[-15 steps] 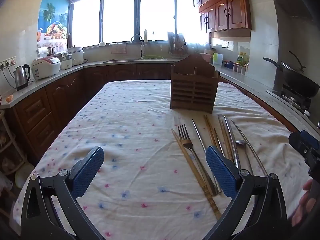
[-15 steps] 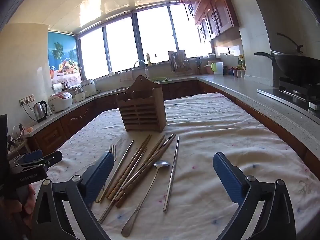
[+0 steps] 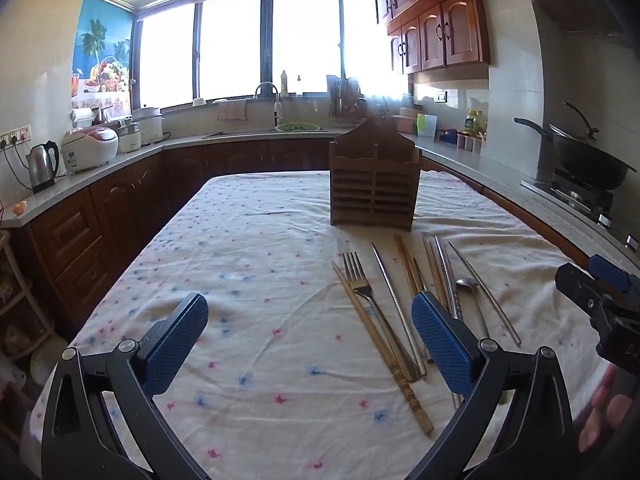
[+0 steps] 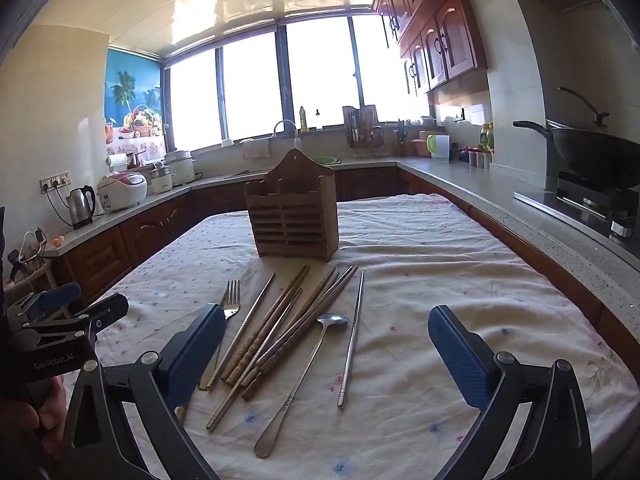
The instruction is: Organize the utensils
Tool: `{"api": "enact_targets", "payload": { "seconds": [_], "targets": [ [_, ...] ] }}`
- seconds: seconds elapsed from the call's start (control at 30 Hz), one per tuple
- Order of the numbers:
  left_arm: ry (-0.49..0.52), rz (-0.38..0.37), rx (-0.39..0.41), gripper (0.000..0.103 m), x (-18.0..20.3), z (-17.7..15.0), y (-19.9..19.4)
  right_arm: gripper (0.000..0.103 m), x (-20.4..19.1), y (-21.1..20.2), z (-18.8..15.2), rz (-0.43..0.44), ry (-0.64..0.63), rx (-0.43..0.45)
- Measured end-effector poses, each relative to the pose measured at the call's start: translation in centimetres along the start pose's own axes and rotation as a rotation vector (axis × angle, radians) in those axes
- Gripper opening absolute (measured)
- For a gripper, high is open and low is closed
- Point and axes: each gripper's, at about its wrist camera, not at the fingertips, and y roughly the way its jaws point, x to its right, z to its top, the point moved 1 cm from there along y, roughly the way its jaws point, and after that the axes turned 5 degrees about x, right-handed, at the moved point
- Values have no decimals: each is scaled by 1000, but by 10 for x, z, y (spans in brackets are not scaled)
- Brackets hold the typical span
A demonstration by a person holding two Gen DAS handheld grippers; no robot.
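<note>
None of the utensils (image 4: 288,332) are sitting in the wooden holder (image 4: 294,216) yet; fork, spoon and chopsticks are all lying on the tablecloth (image 4: 440,248) just before it. Both the left gripper (image 3: 310,332) and right gripper (image 4: 324,344) are hovering wide and holding nothing.

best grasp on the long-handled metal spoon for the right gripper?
Probably mid-handle on the long-handled metal spoon, from above, open right gripper closing across the thin shaft. It lies flat on the floral tablecloth, with bare cloth toward the lone metal chopstick; wooden chopsticks crowd its bowl end.
</note>
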Motion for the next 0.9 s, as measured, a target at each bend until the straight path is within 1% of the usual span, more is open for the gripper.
{"api": "enact_targets", "payload": {
  "seconds": [0.33,0.6,0.9],
  "targets": [
    [-18,-1,2,103,-6,0,-2,102,-2,-3,0,-8,-4,-3],
    [-27,6,13,103,-9,0,-4,102,-5,-7,2,-16,-7,16],
    [-28,6,17,103,-10,0,-5,102,-6,-7,3,-8,-4,17]
  ]
}}
